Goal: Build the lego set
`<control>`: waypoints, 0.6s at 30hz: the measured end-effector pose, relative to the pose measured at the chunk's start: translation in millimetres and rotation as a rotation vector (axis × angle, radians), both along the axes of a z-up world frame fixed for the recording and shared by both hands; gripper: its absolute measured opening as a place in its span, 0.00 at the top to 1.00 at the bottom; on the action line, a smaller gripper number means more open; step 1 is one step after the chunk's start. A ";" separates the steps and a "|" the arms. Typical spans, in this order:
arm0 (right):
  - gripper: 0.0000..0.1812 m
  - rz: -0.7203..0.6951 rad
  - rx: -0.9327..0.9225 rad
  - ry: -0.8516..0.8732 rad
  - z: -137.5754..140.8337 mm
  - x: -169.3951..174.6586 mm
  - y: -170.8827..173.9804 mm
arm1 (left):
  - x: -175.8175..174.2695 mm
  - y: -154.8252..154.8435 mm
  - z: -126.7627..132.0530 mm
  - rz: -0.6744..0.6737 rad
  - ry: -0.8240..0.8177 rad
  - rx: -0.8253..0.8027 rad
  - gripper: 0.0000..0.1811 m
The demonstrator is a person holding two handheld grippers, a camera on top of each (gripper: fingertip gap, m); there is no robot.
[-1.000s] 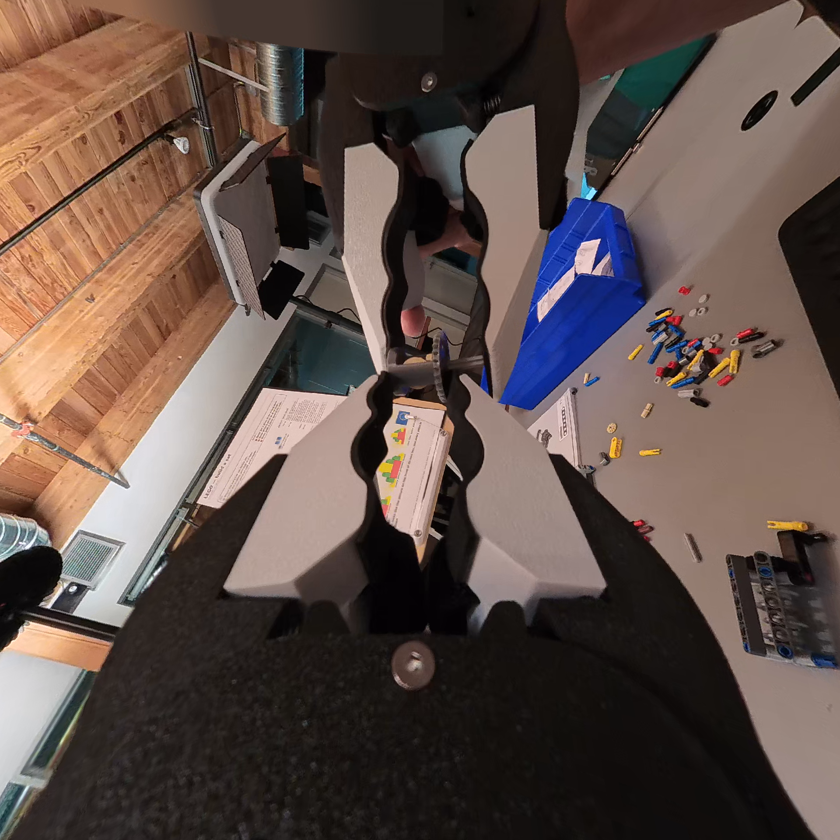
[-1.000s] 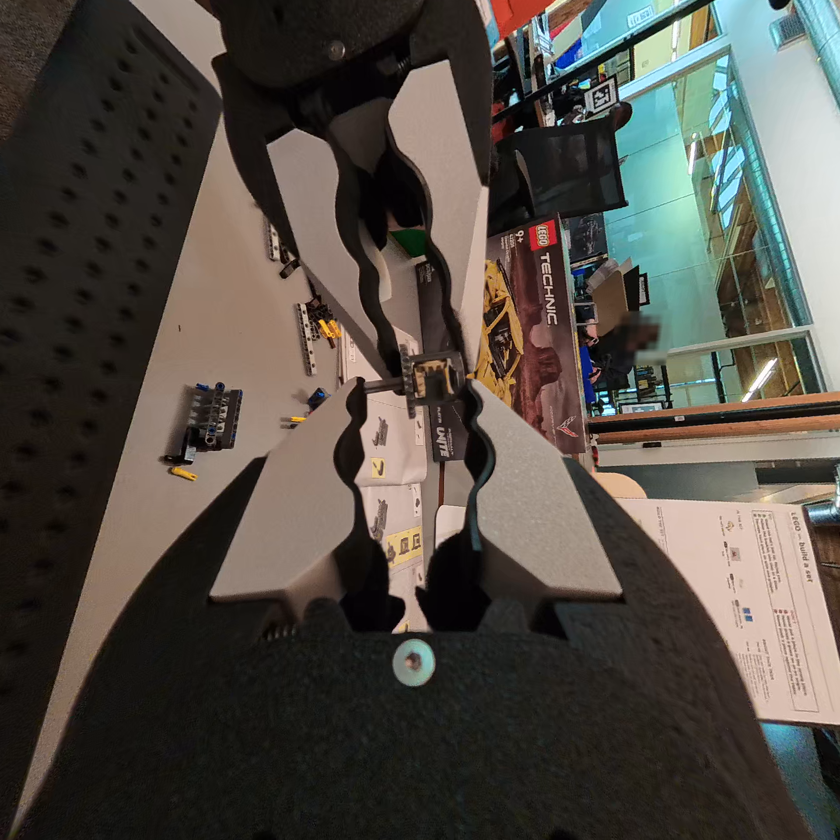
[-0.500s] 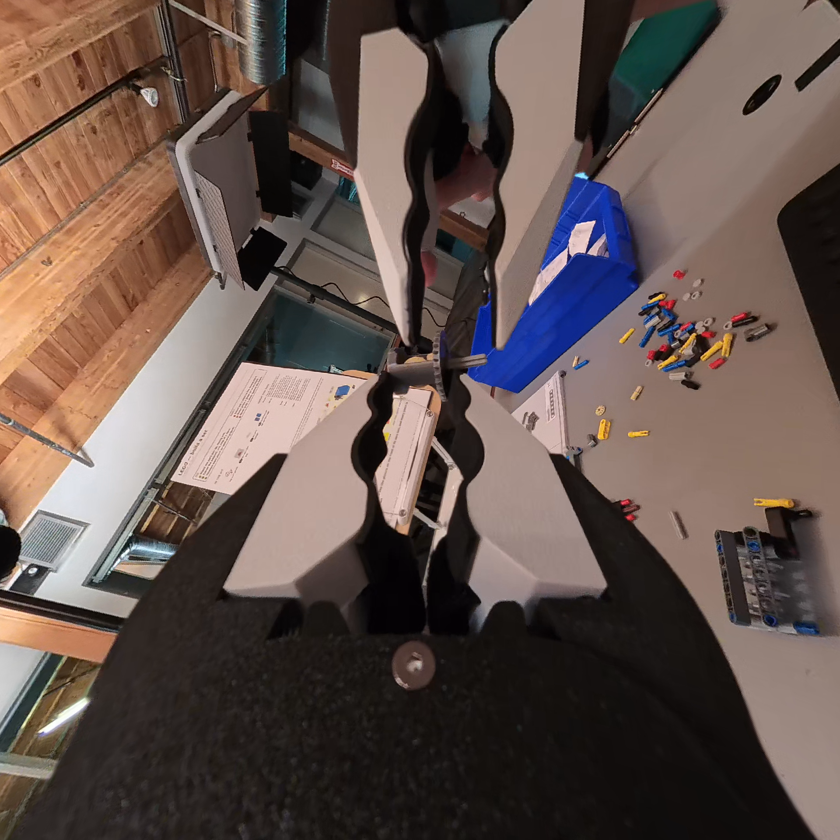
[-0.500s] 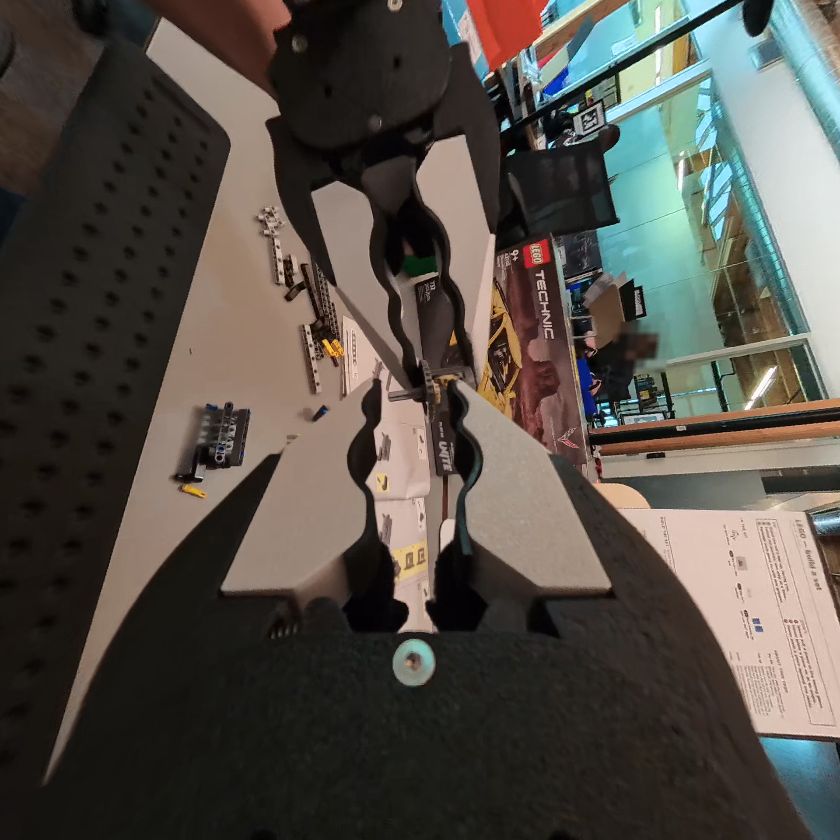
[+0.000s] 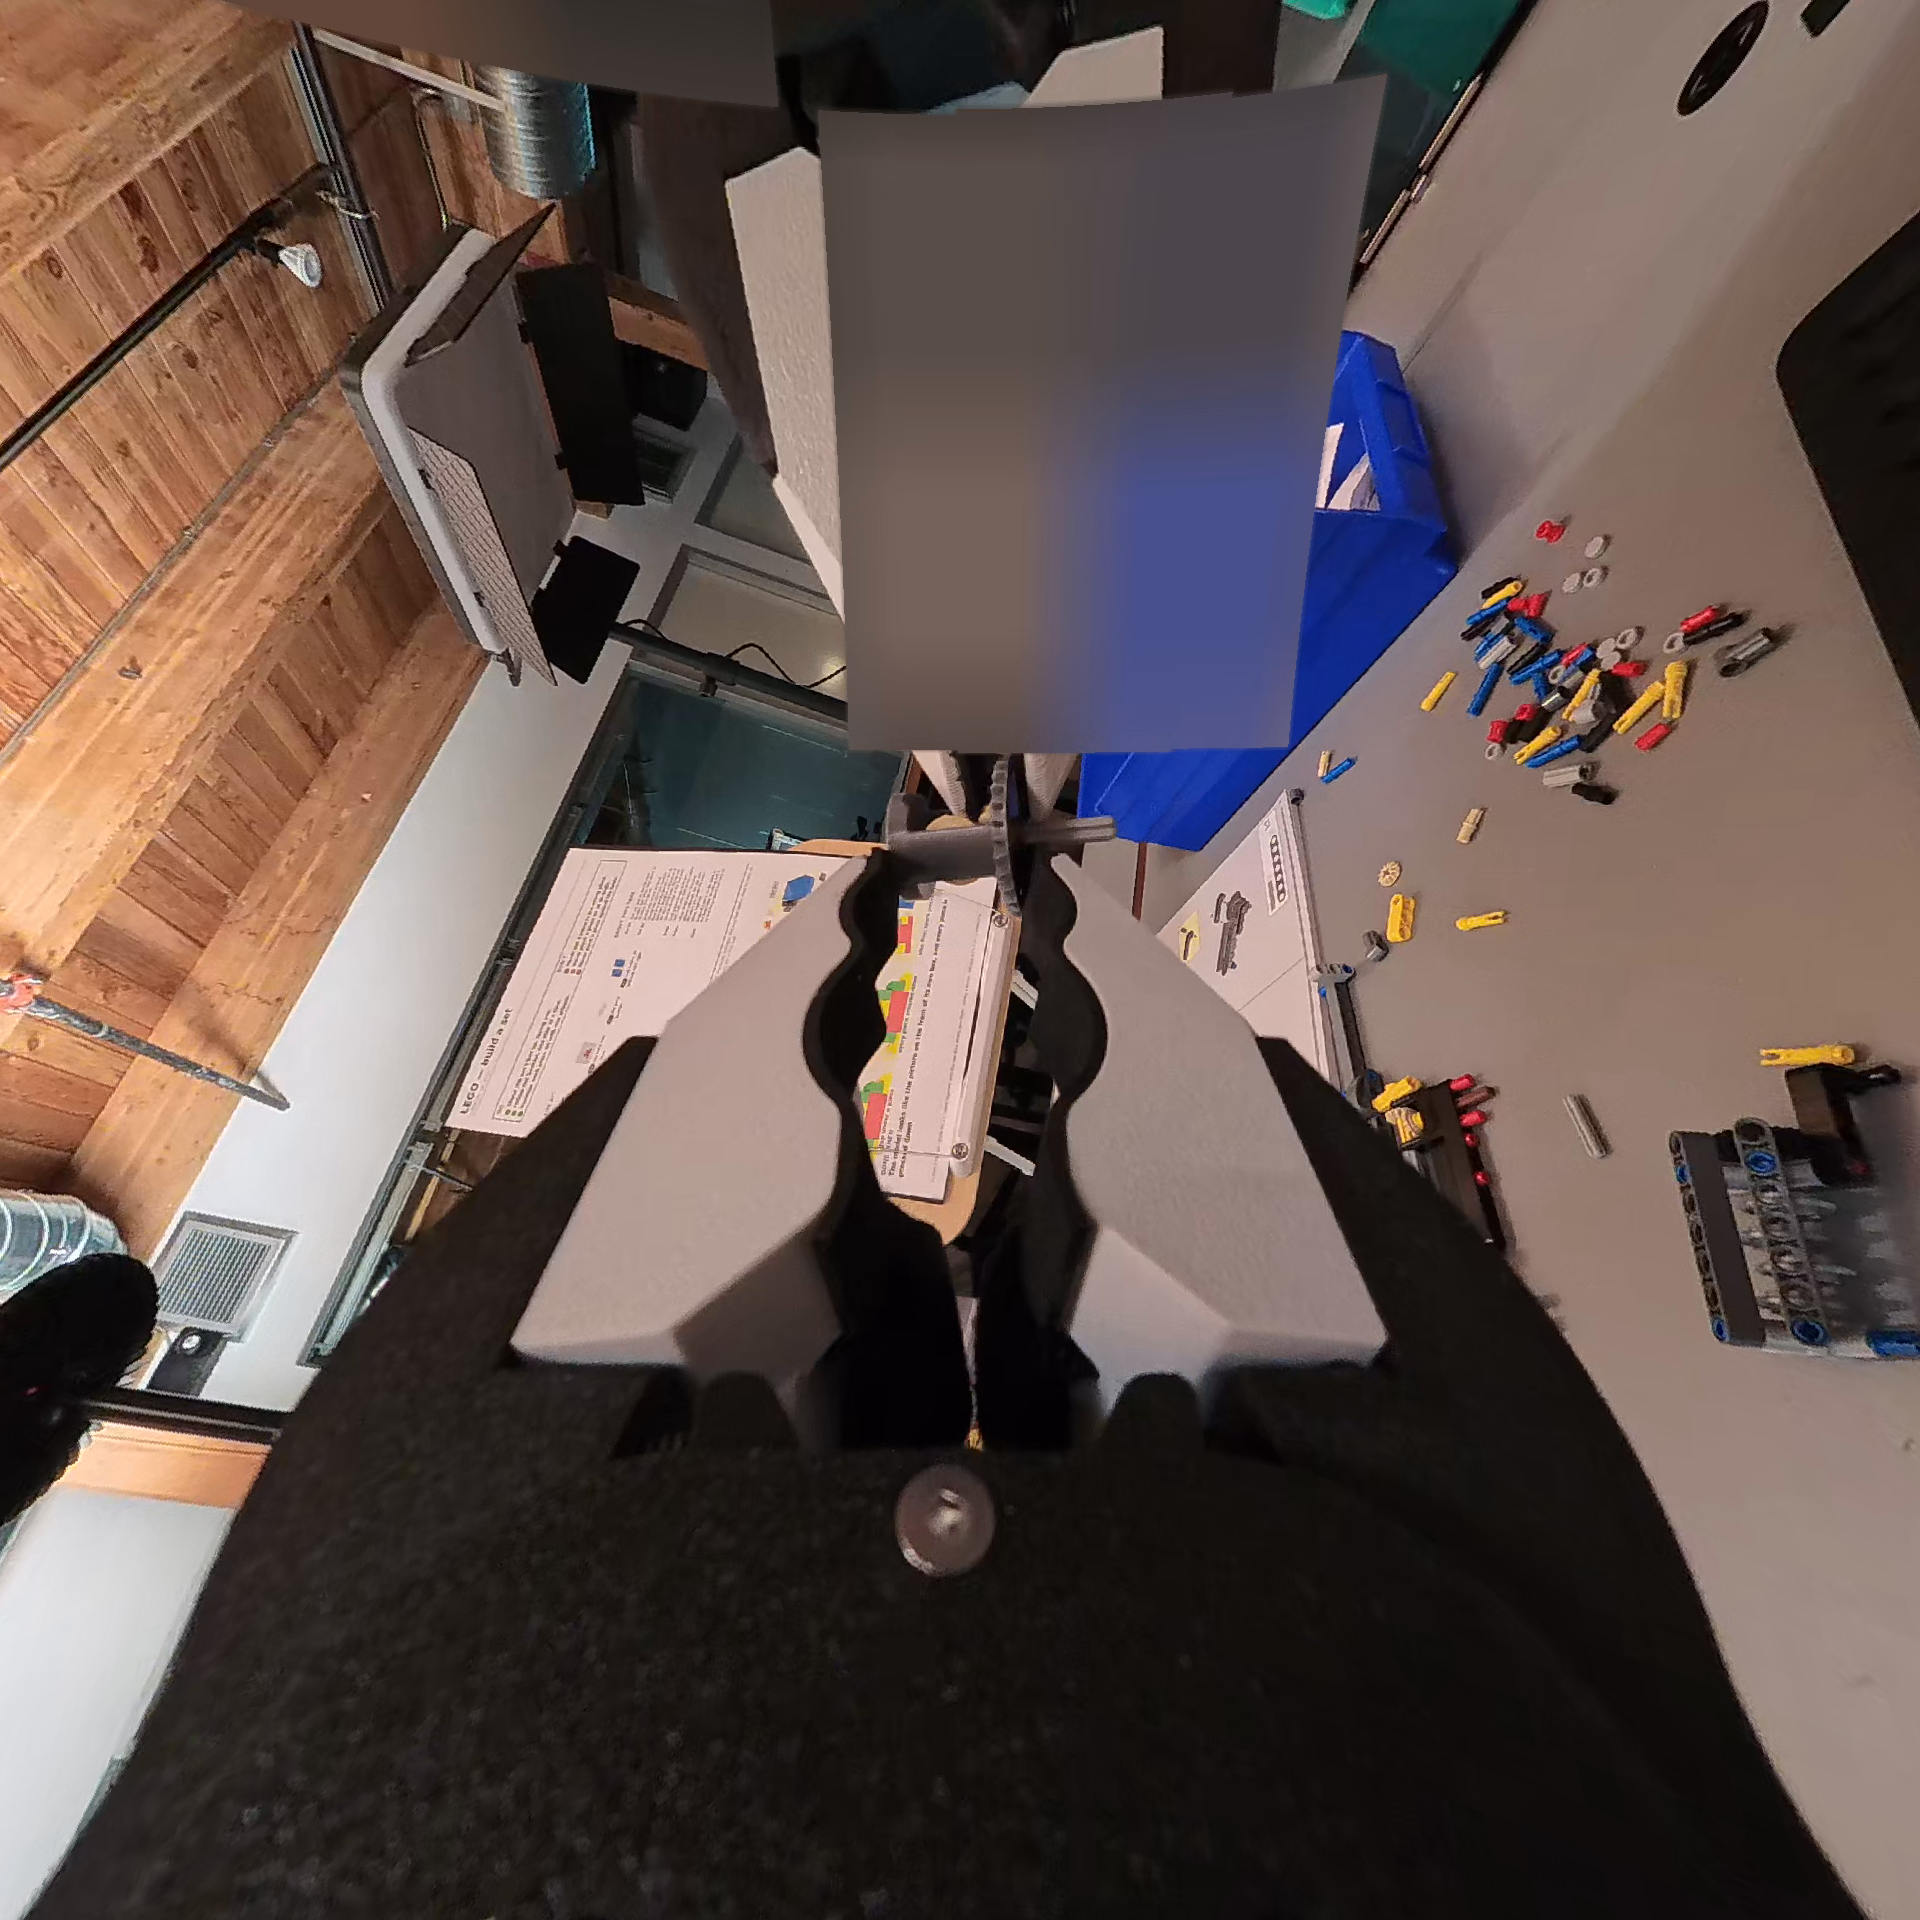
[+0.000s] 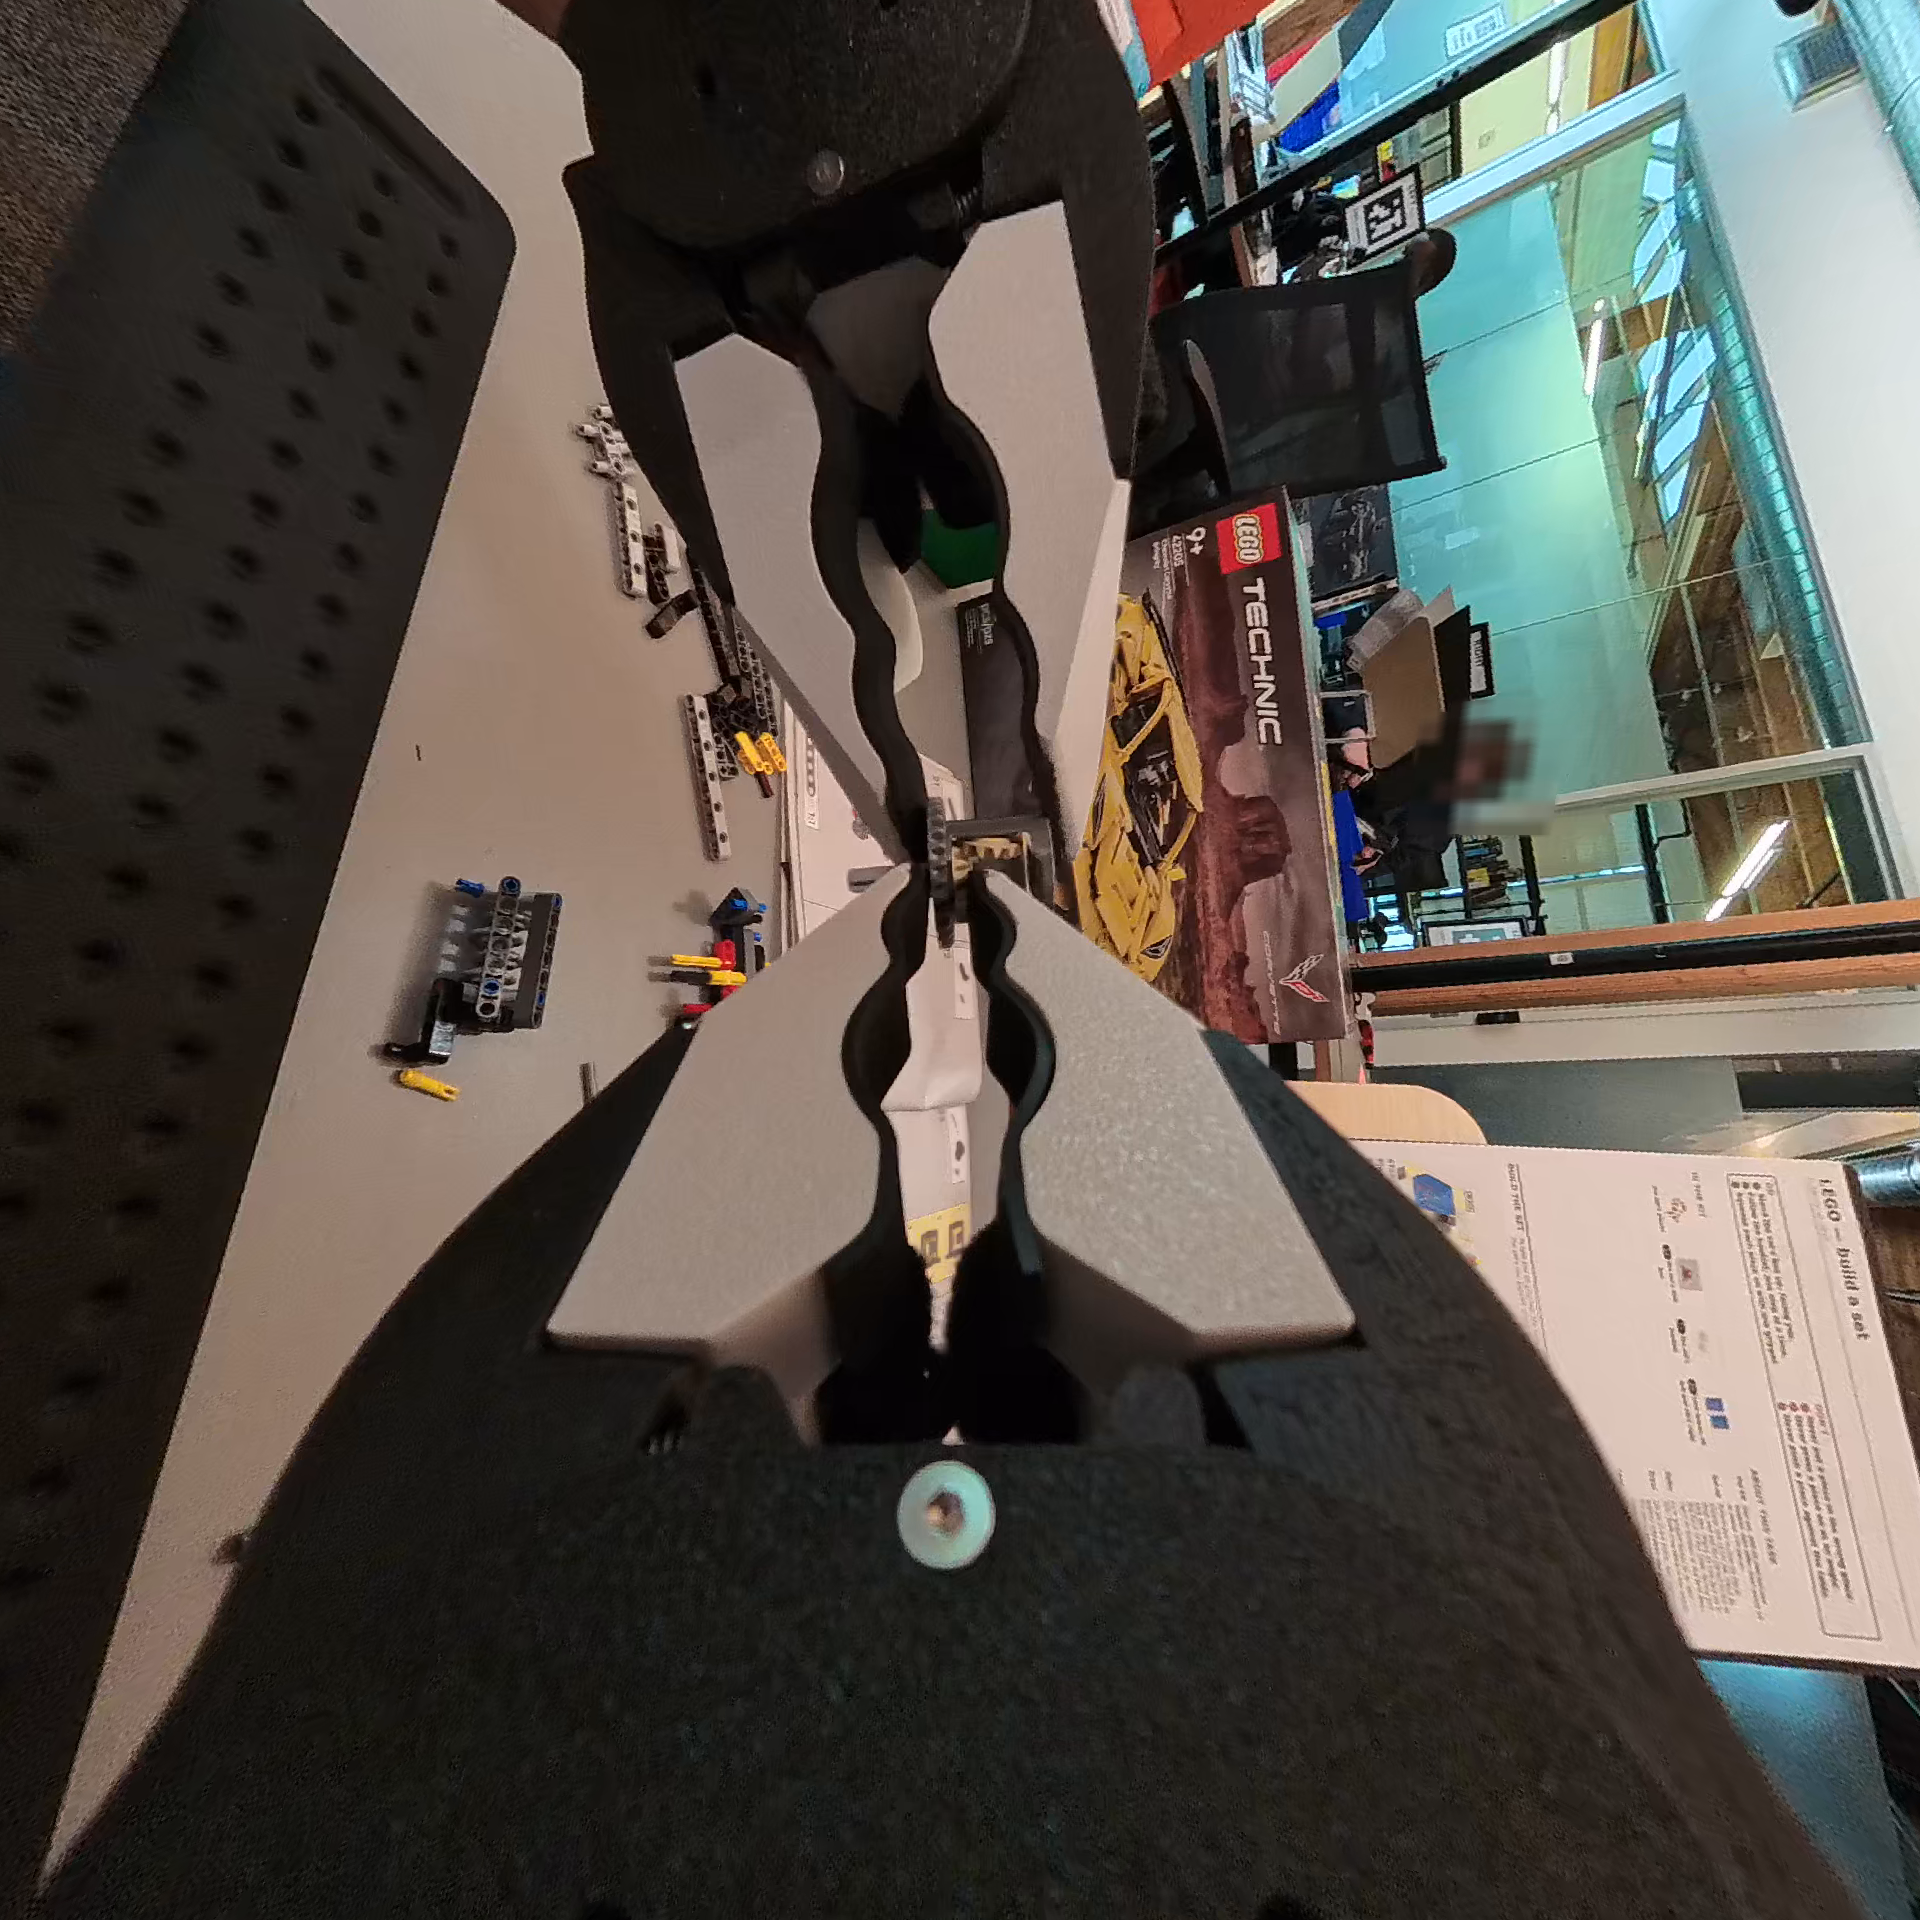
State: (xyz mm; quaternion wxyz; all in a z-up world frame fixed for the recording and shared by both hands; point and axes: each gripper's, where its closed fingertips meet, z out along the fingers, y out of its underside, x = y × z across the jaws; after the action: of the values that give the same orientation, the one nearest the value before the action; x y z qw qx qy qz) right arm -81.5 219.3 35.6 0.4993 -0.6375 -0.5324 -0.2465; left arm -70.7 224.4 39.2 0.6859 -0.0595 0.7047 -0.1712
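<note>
Left gripper [image 5: 966,868] narrowed onto small gear assembly [image 5: 992,831]: dark toothed wheel on grey axle, axle lying crosswise at the fingertips. Held in the air, clear of the table [image 5: 1662,935]. Right gripper [image 6: 948,888] facing it tip to tip, nearly closed, pinching the dark toothed wheel of the same piece. Far gripper mostly hidden in left wrist view; in right wrist view seen coming from above, tips either side of a dark frame with a tan gear.

On the table, right side of left wrist view: scattered pile of loose pins [image 5: 1569,675], yellow, blue, red, grey. Blue bin [image 5: 1371,582] behind the pile. Partly built grey-and-black block [image 5: 1787,1257] near the lower right edge, yellow pin just beside it. Open instruction booklet [image 5: 1247,935] lying flat between bin and block.

Right wrist view: set box [image 6: 1216,769] with yellow car picture standing behind the grippers. Grey and black beams [image 6: 707,769] lying on the table left of the far gripper. Black perforated mat [image 6: 208,520] along the left edge. White printed sheet [image 6: 1662,1403] at lower right.
</note>
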 end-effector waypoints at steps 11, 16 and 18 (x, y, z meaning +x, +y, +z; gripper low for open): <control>0.96 -0.032 0.000 0.058 -2.8 5.0 2.6 | 4.6 4.9 -4.4 0.029 -0.035 -0.006 0.87; 0.88 -0.013 -0.048 0.523 10.0 11.1 -9.5 | 3.9 23.4 -5.0 0.045 -0.129 -0.138 0.87; 0.87 -0.011 -0.103 0.836 5.6 19.9 -6.4 | 1.9 27.5 -4.2 0.042 -0.193 -0.161 0.87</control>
State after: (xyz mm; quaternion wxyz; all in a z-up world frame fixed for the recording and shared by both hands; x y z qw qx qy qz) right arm -61.5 212.9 41.3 0.6386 -0.7096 -0.2921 0.0579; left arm -68.8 251.9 35.0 0.7472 -0.1126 0.6178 -0.2177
